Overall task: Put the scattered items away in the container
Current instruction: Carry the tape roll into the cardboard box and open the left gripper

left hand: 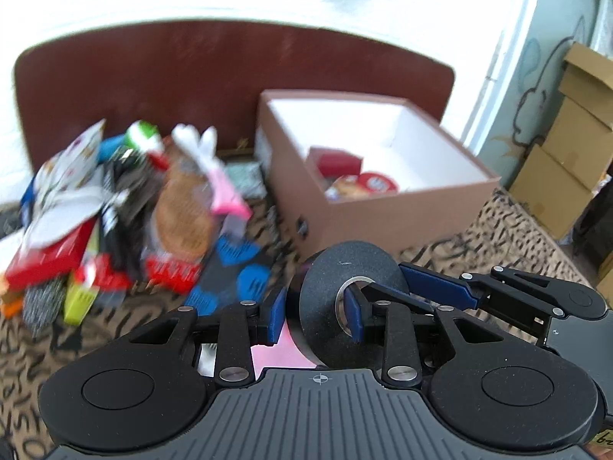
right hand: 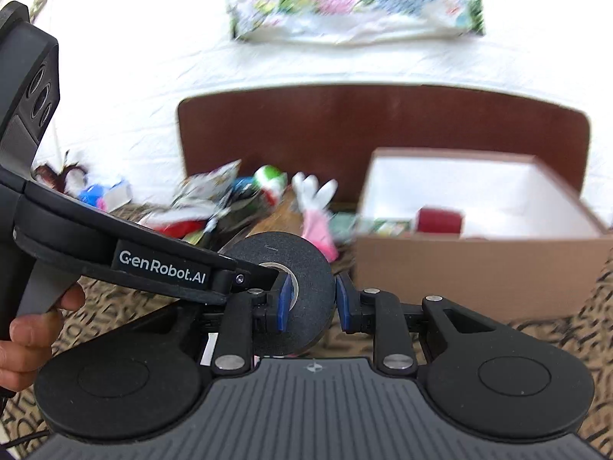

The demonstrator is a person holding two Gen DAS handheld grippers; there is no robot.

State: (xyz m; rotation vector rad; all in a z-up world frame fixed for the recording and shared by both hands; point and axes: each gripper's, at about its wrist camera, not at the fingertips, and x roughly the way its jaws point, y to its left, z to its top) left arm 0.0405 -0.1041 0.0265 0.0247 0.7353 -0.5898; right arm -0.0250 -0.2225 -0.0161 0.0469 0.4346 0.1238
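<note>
Home bedroom: bed headboard (left hand: 230, 73), pillow (right hand: 356, 4).

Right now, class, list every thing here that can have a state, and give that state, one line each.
black tape roll, held up by both hand-held grippers.
left hand-held gripper, shut on the black tape roll, one finger in its core.
right hand-held gripper, shut on the black tape roll, one finger in its core.
cardboard box, open, no lid on, a few items inside.
pile of scattered items, outside the cardboard box, not yet tidied.
</note>
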